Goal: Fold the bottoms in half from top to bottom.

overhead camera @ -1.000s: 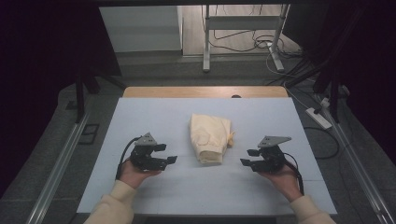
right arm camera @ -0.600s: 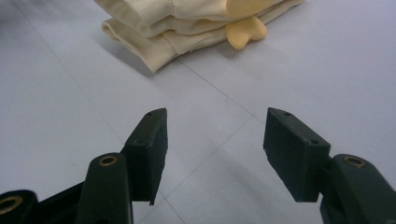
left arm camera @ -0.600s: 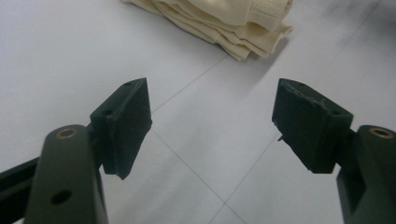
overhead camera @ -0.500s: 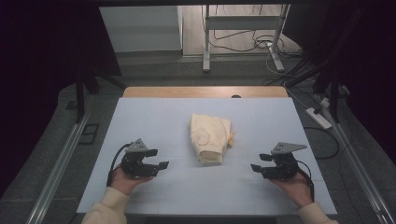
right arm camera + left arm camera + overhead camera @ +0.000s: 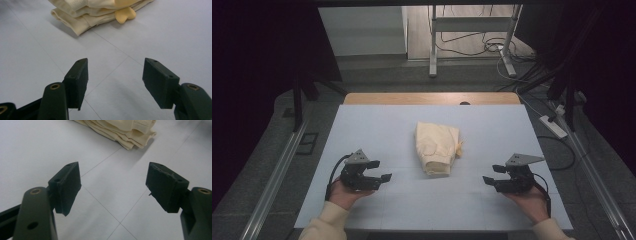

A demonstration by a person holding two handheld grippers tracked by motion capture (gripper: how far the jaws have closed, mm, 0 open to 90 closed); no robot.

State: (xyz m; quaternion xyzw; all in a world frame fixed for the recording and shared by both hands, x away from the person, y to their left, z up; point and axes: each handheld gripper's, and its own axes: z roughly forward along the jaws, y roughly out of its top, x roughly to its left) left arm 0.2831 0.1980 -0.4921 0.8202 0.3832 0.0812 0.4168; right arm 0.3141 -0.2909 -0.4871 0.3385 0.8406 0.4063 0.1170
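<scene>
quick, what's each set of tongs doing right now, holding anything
Left tongs: open, holding nothing.
Right tongs: open, jaws have just been opening, nothing between them; folded cream garment lies untouched.

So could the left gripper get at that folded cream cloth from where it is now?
Probably yes. The left gripper has its jaws open and empty, aimed toward the folded cream cloth, with bare white table between them. The cloth lies apart from it, so the hand must move in.
</scene>
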